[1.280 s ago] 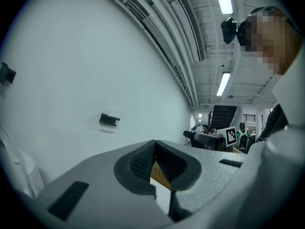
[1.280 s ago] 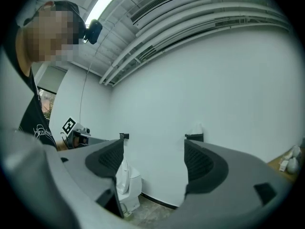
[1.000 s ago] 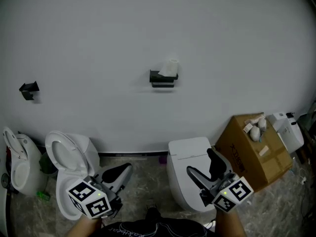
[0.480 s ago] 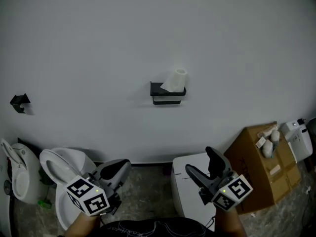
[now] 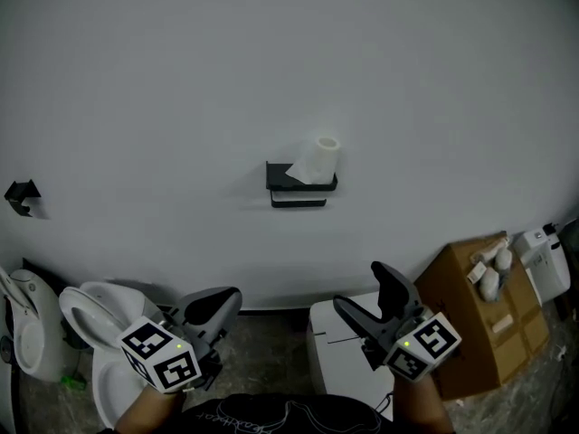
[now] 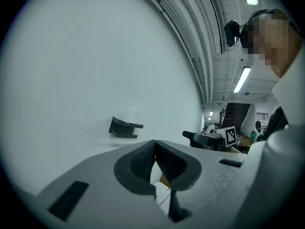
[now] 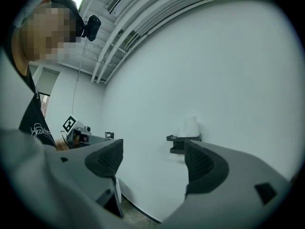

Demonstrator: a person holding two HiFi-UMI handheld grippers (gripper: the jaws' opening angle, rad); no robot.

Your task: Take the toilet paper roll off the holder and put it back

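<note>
The toilet paper roll (image 5: 318, 156) sits on top of the wall holder (image 5: 298, 188). Well below the holder, our right gripper (image 5: 359, 287) gapes empty and our left gripper (image 5: 222, 298) is clenched on nothing. We should raise the right one and straddle the roll's sides squarely.

The left gripper (image 5: 215, 304) and the right gripper (image 5: 360, 289) are moulded in grey plastic, with dark ribbed pads (image 7: 106, 159) set into the jaws. The left cube (image 5: 163, 360) and the right cube (image 5: 423, 345) are white, printed with black square markers, and a small green light is lit on each. A dark top (image 5: 271, 416) is worn.
</note>
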